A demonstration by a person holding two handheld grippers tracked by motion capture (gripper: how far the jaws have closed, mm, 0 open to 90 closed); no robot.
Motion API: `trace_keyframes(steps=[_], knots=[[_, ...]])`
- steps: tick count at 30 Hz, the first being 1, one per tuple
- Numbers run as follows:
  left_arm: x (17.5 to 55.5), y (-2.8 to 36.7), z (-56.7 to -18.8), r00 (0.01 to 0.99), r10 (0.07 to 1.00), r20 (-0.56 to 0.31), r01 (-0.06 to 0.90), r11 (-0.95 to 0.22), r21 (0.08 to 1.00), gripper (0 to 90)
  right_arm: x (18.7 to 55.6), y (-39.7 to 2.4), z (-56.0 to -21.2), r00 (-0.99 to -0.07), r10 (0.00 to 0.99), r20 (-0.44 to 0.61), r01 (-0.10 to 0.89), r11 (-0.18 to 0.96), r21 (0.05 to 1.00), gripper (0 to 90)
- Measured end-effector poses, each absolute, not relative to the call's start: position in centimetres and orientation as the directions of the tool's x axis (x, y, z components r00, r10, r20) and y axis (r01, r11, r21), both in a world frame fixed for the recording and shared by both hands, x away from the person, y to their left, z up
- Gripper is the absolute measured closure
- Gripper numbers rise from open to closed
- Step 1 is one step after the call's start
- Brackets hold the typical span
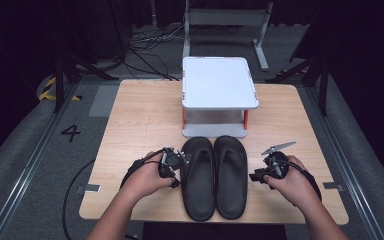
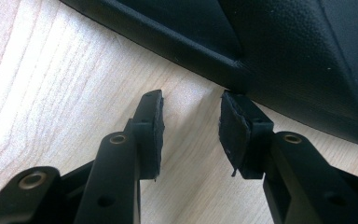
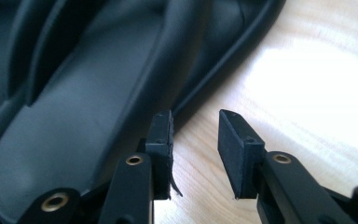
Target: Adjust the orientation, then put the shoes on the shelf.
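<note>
Pair of black sandals sits side by side at table centre-front, left sandal (image 1: 198, 177) & right sandal (image 1: 230, 175) touching, just in front of the white stand (image 1: 220, 82). Left gripper (image 1: 172, 170) is beside the left sandal's outer edge, jaws apart, only bare wood betw. them. Right gripper (image 1: 258, 176) likewise, jaws apart, nothing held, one pad at the right sandal's rim. Risk: thin rim, soft rubber, so a shallow bite prob. slips or just shoves the sandal sideways into its twin.
</note>
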State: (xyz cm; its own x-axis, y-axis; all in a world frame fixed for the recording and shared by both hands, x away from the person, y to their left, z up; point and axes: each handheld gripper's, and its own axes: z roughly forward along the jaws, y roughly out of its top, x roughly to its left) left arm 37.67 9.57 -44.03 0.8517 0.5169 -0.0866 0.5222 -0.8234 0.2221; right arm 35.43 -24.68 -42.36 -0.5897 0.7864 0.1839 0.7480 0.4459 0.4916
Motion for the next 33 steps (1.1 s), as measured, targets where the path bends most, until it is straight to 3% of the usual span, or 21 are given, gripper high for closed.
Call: trace_keyframes(steps=[7,13,14,18,24,33], knots=[[37.5,9.1,-44.1,0.861,0.497,-0.102,0.507,-0.83,0.233,62.0,34.3,-22.7,-41.1,-0.647,0.749,0.143,0.675,0.476,0.564,60.8],[37.5,9.2,-44.2,0.858,0.506,-0.084,0.509,-0.822,0.255,49.4,33.7,-21.1,-40.9,-0.669,0.733,0.121,0.638,0.483,0.6,50.7],[37.7,9.7,-43.9,0.85,0.52,-0.083,0.521,-0.805,0.283,46.7,33.6,-20.2,-41.0,-0.675,0.724,0.142,0.631,0.467,0.619,45.5],[37.8,10.5,-43.2,0.835,0.543,-0.093,0.541,-0.776,0.325,44.8,33.4,-19.1,-41.2,-0.692,0.711,0.126,0.613,0.486,0.623,44.2],[38.4,12.8,-42.1,0.777,0.629,-0.022,0.589,-0.715,0.376,37.1,33.2,-17.5,-41.5,-0.684,0.716,0.141,0.624,0.474,0.622,39.4],[38.3,14.9,-41.6,0.722,0.692,0.003,0.632,-0.662,0.403,35.5,33.6,-15.4,-41.9,-0.643,0.749,0.157,0.652,0.428,0.626,35.8]])
